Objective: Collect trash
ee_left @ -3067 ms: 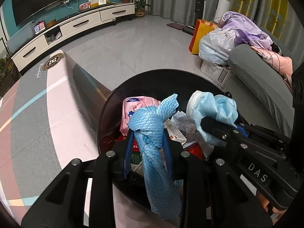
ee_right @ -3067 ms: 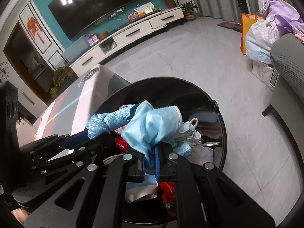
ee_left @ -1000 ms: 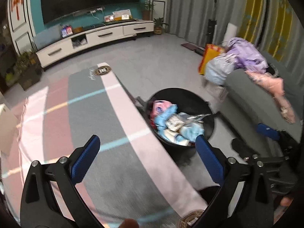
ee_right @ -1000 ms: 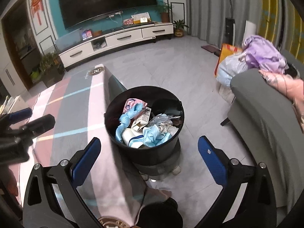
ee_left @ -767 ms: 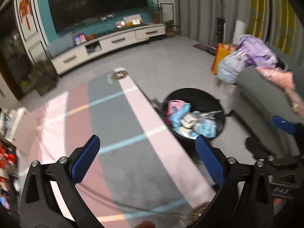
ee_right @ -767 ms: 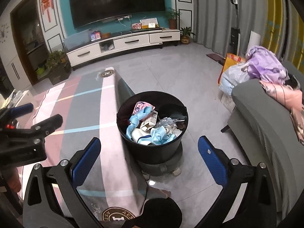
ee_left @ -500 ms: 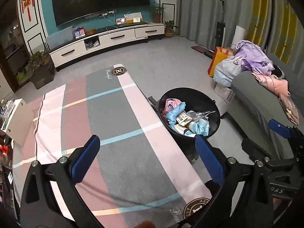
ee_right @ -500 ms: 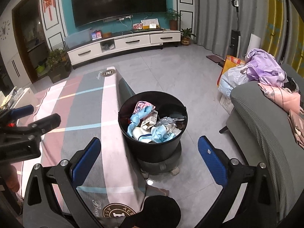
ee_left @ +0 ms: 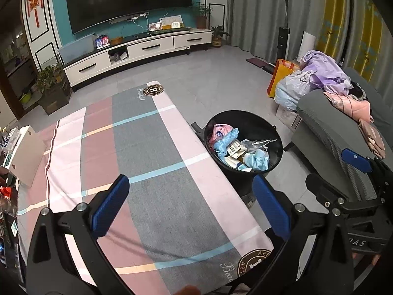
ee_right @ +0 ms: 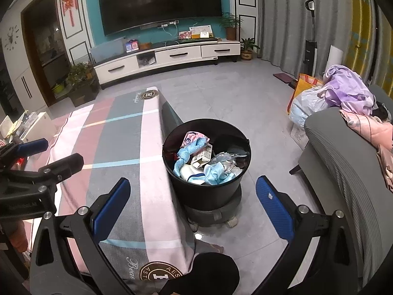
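Observation:
A black round trash bin [ee_left: 248, 119] stands on a wheeled base beside the table's right edge; it also shows in the right wrist view [ee_right: 208, 194]. Inside lie a knotted blue cloth [ee_right: 188, 151], a light blue face mask [ee_right: 216, 173], a pink packet [ee_right: 194, 137] and paper scraps. My left gripper [ee_left: 191, 205] is wide open and empty, high above the striped tablecloth [ee_left: 147, 147]. My right gripper [ee_right: 192, 202] is wide open and empty, above and in front of the bin.
A grey sofa [ee_right: 343, 159] with pink and purple clothes stands to the right. Bags [ee_right: 309, 100] sit on the floor behind it. A white box [ee_left: 24, 154] lies at the table's left edge. A TV cabinet [ee_right: 167, 57] lines the far wall.
Both grippers let go of the blue cloth and the face mask into the bin, opened wide and pulled back and up. In the last half second they barely moved.

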A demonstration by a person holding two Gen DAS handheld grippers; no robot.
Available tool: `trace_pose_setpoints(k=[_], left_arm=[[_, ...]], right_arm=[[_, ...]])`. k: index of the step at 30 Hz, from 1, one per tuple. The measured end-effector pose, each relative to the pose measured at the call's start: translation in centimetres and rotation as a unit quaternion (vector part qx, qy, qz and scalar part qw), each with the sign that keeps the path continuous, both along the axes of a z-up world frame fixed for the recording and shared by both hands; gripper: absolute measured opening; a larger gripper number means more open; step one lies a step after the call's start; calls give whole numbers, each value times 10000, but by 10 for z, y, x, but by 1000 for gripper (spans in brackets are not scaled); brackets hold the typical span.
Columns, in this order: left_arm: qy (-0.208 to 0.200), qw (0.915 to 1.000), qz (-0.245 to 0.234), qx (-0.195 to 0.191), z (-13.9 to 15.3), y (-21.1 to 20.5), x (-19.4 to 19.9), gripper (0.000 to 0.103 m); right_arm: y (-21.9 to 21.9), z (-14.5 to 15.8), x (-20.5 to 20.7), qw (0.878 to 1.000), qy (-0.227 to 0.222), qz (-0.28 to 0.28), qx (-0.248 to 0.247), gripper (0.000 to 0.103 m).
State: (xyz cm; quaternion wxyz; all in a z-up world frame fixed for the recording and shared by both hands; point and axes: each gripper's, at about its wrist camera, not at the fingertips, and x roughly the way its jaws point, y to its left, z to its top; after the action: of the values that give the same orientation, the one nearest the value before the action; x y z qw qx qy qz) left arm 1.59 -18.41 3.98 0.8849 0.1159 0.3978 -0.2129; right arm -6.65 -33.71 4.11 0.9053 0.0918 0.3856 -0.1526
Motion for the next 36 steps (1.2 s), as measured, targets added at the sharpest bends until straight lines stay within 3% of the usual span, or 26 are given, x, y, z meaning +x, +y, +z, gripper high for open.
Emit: trace_pose_setpoints(k=[36], left_arm=[[39,9999,3,97,-6,3,-1,100]], right_arm=[[0,-6,5,10000,68,-23,20,100]])
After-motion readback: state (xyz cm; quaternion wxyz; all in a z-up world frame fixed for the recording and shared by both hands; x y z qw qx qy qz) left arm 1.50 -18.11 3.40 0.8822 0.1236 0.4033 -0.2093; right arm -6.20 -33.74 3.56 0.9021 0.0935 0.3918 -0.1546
